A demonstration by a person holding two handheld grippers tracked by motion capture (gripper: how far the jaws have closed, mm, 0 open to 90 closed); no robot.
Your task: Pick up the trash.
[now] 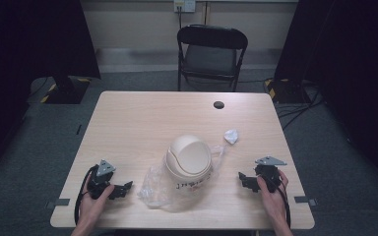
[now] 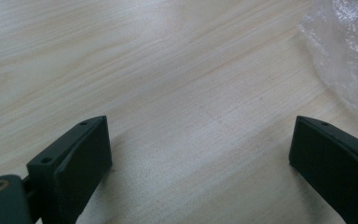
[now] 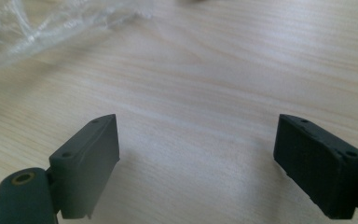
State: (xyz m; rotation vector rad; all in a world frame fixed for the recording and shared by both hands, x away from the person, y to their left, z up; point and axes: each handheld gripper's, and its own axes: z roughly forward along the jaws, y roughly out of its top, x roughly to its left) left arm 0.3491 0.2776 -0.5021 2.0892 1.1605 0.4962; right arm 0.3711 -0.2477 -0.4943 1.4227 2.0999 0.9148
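Both your claws rest released near the table's [image 1: 128,118] front edge: left gripper [image 1: 123,189], right gripper [image 1: 243,179]. The clear bag [image 1: 155,189] blurs beneath the beige bin [image 1: 188,156].

Dim, dark room around the table [image 1: 128,123]; its pale top catches soft overhead light. Gripper views are blurry, jaws out of focus, faint sheen above them.

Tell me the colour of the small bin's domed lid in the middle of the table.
Cream-beige, matching the bin body; the domed lid shows best in the high view.
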